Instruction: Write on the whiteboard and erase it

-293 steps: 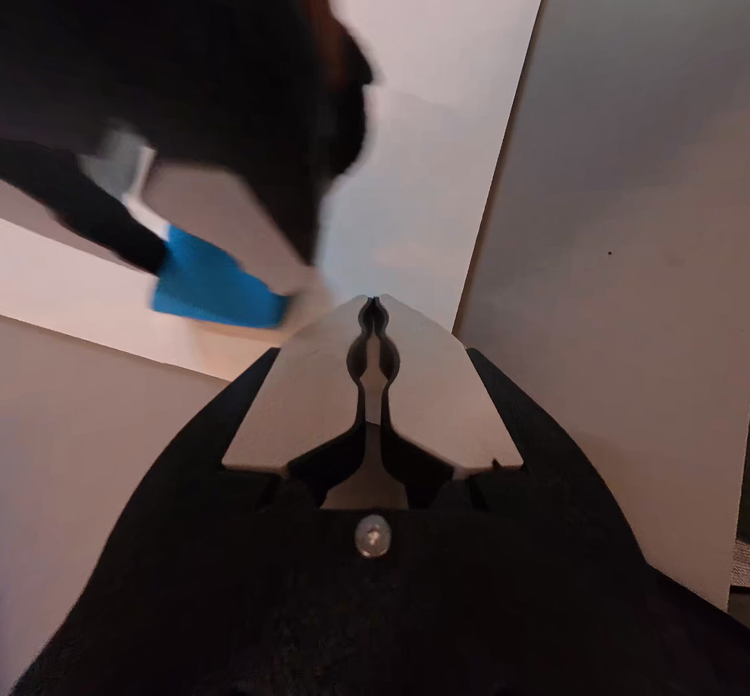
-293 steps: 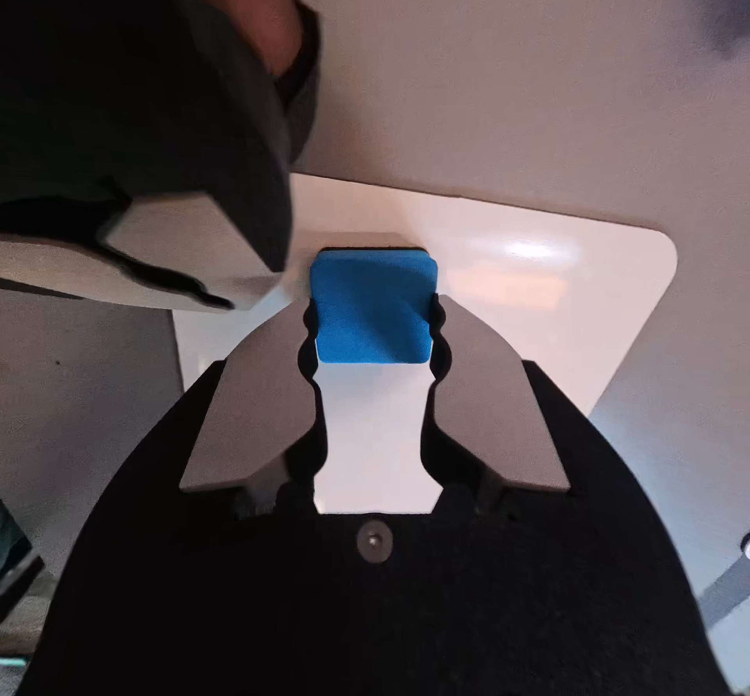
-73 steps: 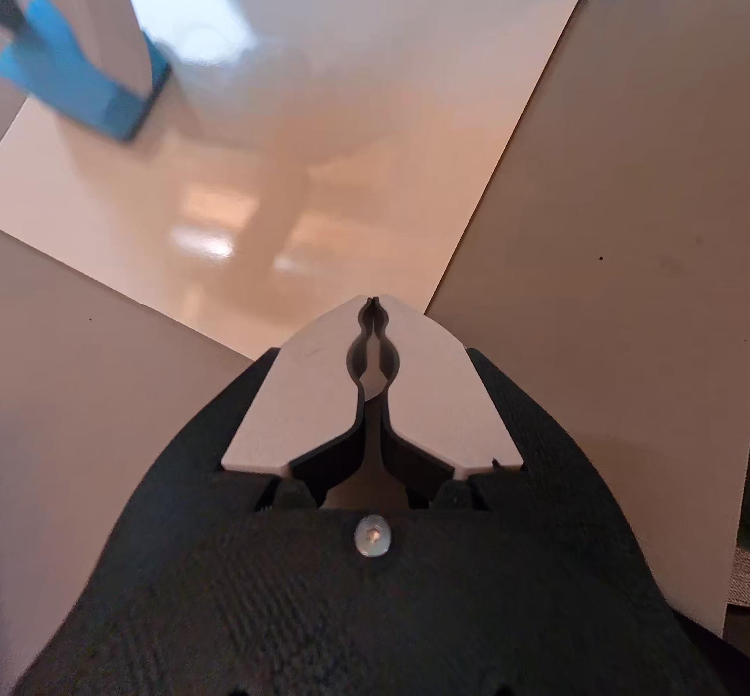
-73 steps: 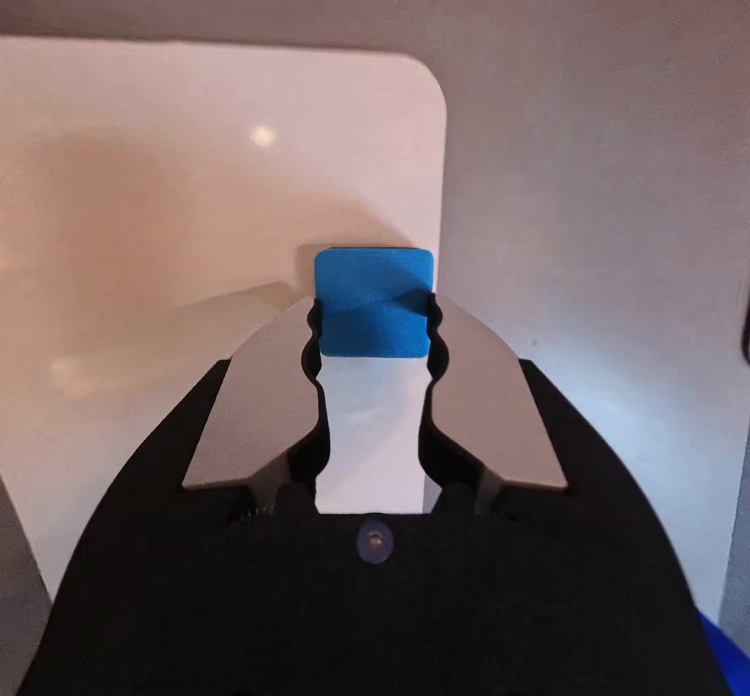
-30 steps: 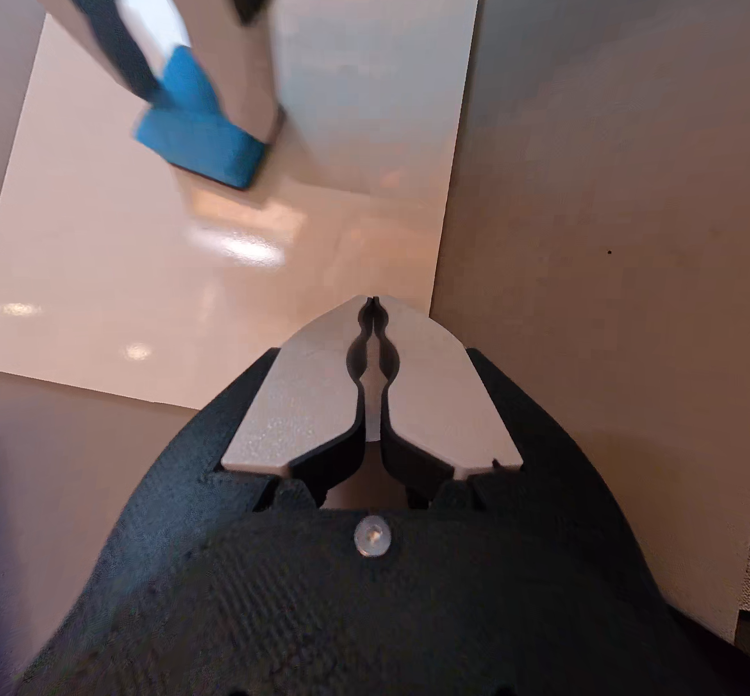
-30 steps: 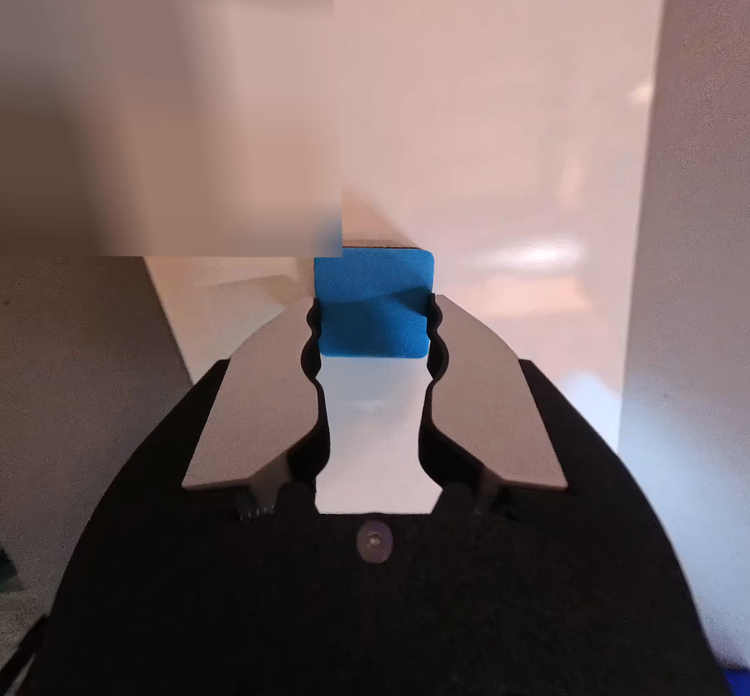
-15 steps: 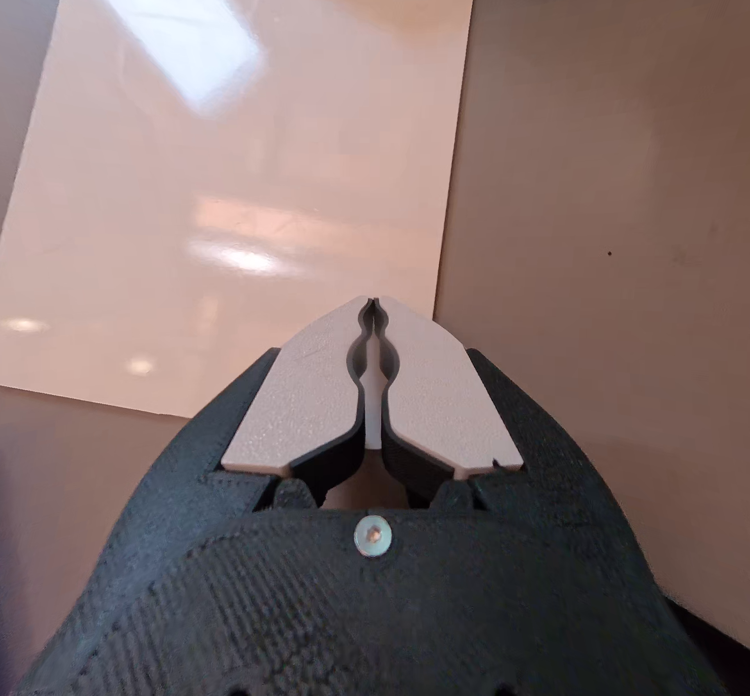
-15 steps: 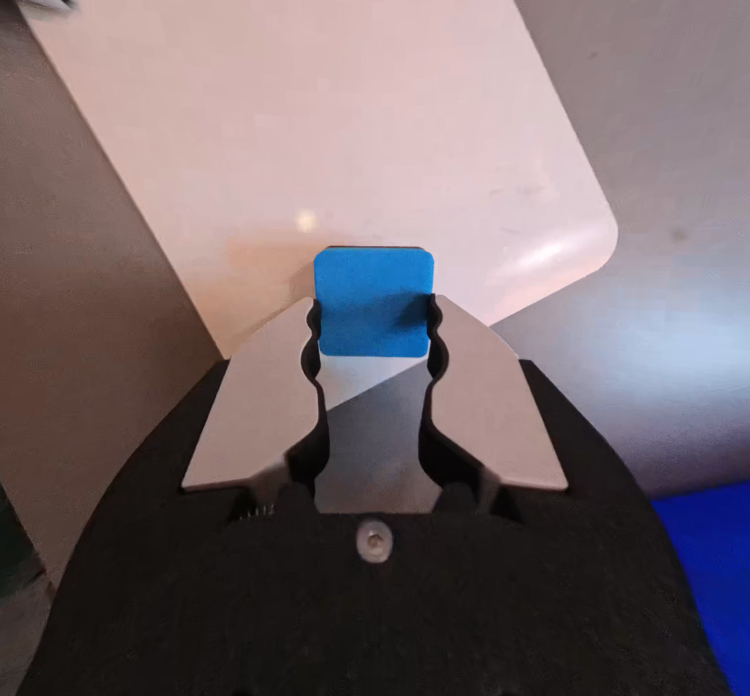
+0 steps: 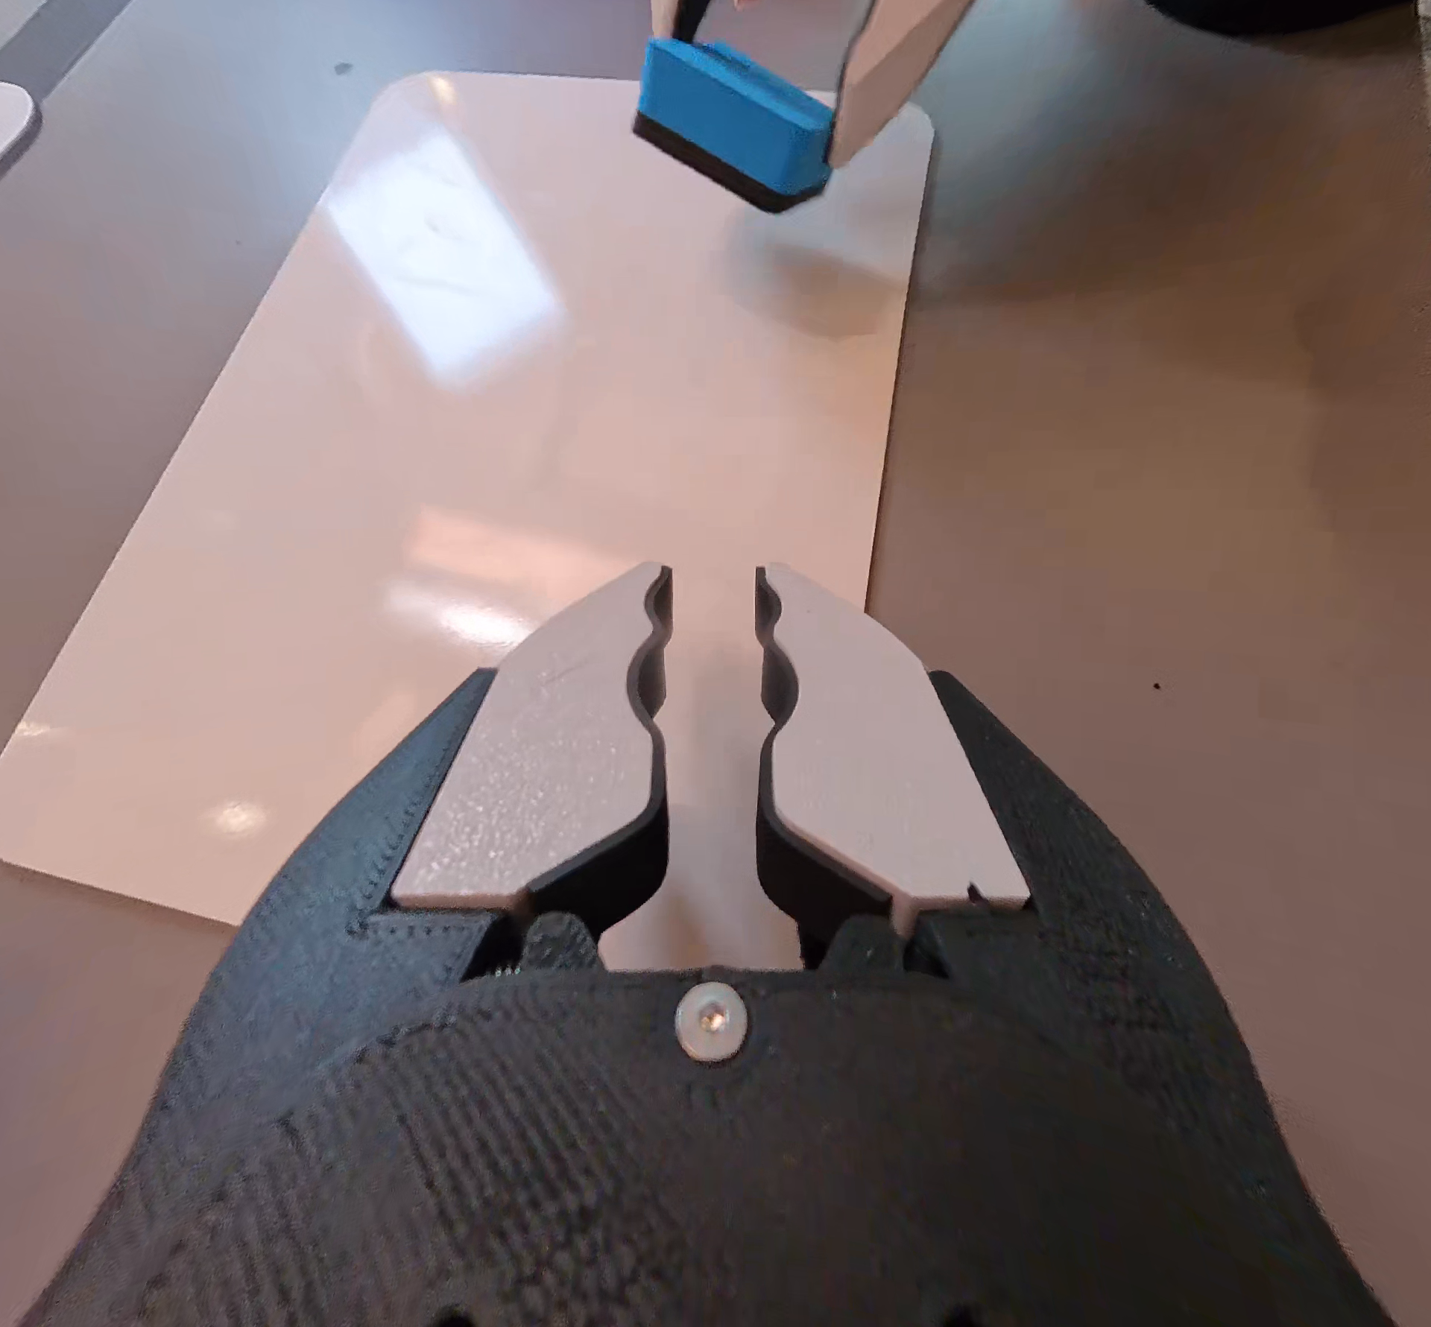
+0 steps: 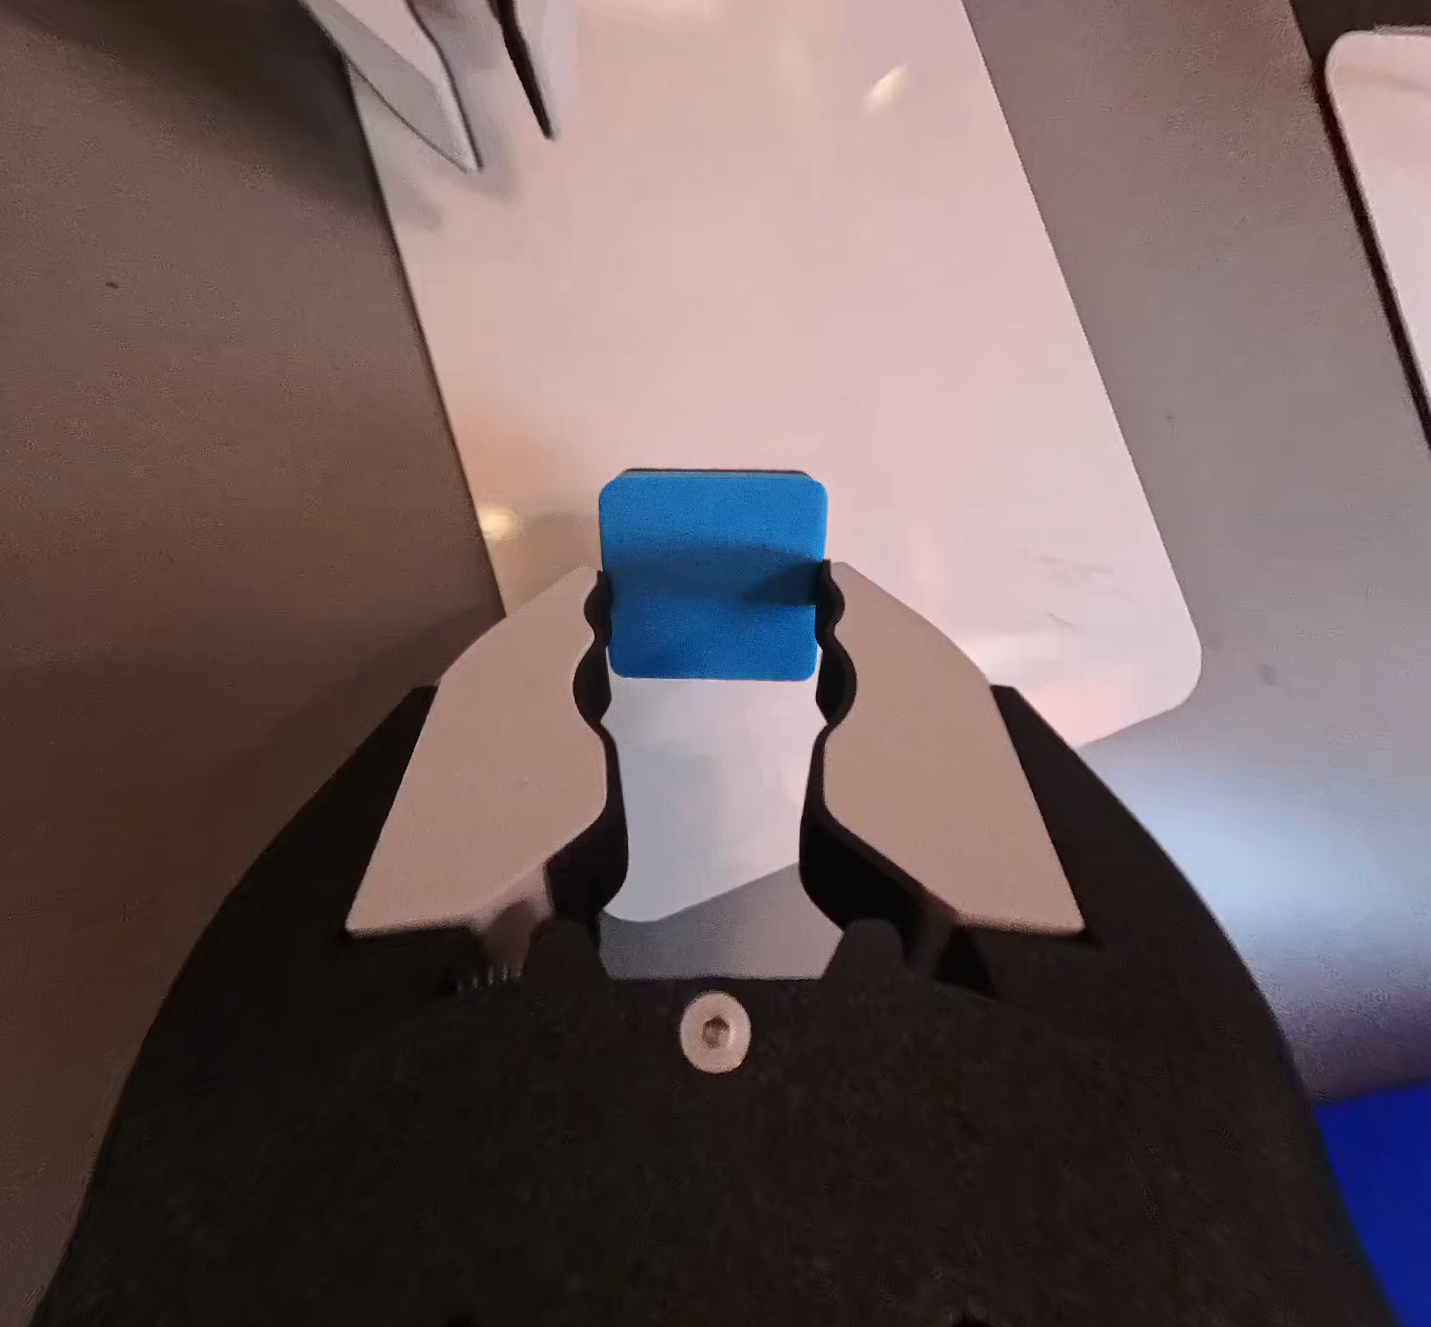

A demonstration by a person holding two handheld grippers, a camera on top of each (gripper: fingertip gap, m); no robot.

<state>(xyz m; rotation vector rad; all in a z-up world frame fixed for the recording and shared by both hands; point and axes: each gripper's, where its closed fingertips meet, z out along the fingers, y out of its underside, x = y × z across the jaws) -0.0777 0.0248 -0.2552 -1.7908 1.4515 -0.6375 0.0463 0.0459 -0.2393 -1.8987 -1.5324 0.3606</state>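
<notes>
We note our right gripper clamping the blue eraser above the whiteboard, wiping likely finished; left gripper parted, empty.

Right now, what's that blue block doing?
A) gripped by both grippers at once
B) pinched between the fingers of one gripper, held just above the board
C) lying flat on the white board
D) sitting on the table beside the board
B: the right gripper pinches the blue eraser, which hangs tilted over the far corner of the whiteboard, its shadow apart from it; the left gripper is open and empty.
</notes>
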